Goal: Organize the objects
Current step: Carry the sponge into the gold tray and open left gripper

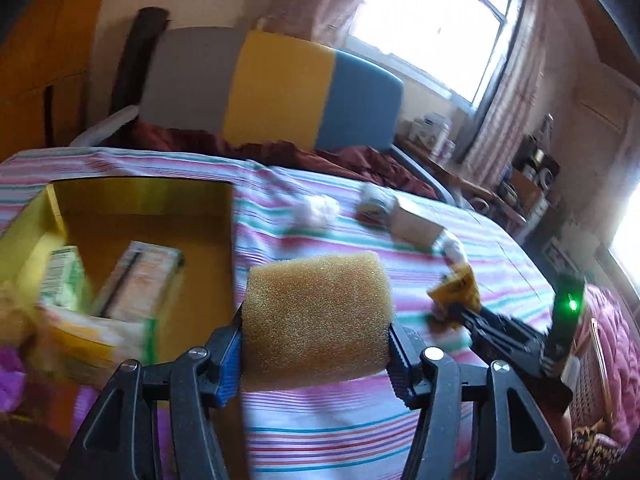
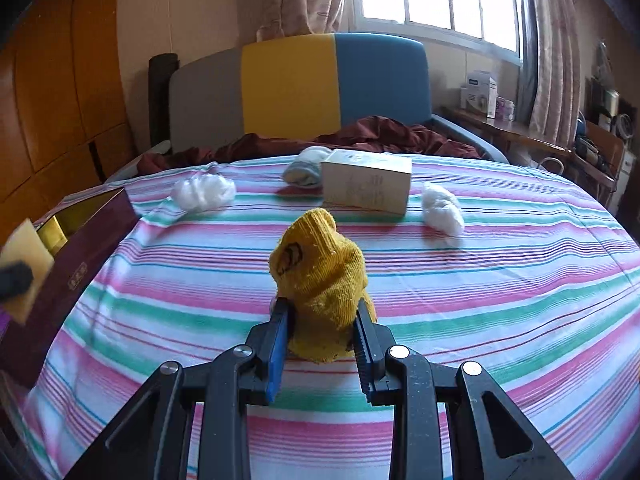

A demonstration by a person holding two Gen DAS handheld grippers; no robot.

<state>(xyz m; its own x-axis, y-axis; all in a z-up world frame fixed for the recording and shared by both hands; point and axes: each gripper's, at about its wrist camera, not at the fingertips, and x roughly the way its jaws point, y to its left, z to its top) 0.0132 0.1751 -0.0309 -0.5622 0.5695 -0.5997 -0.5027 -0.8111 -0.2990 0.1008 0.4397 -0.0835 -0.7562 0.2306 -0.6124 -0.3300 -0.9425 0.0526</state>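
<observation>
Your left tongs (image 1: pixel 316 320) were clamped on a yellow sponge block (image 1: pixel 316 316), the pads pressing its two ends and the jaws standing about half apart around it. You held it above the striped bedsheet (image 1: pixel 340 420), just beside the open box (image 1: pixel 120 216) with the gold lining. Inside that box lay two small cartons (image 1: pixel 120 280), blurred in your left view, and a pale packet (image 1: pixel 100 340) below them.

Your right tongs (image 2: pixel 322 324) were closed tight on a yellow sock (image 2: pixel 320 276), which bunched up between the pads and rose above them over the sheet. In your left view those same tongs showed at the right, with the sock at their tip.

Farther up the bed, a cream box (image 2: pixel 366 186) lay on the sheet with a rolled pale-blue sock (image 2: pixel 306 172) touching its left end. One white cotton wad (image 2: pixel 204 192) lay well to the left of them, another (image 2: pixel 442 208) just to the right of the box. A dark red blanket (image 2: pixel 360 136) was heaped against the grey, yellow and blue headboard (image 2: pixel 292 84).
</observation>
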